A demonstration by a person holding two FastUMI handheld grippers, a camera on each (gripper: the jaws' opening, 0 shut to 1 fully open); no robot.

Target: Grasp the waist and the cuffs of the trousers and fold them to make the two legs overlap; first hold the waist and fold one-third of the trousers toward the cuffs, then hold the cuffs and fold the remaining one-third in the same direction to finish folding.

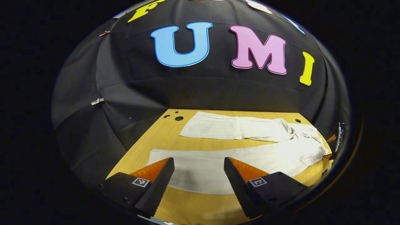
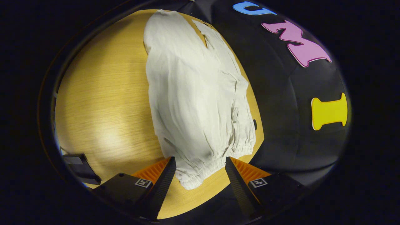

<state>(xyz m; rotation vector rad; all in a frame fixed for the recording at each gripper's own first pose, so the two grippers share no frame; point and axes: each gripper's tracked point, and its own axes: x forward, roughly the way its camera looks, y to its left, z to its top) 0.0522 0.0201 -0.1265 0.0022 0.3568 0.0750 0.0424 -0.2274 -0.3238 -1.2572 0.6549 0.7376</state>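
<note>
Both jaws released: my left gripper [image 1: 197,170] straddles the near cuff [image 1: 162,161], right gripper [image 2: 200,170] the waistband [image 2: 215,162], ready to overlap the trouser legs.

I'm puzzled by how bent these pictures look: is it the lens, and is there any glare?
Left gripper view: the table edges bow with fisheye distortion; trousers look sharp and evenly lit. Right gripper view: the same curving, with a soft bright glare patch on the wood left of the trousers.
</note>
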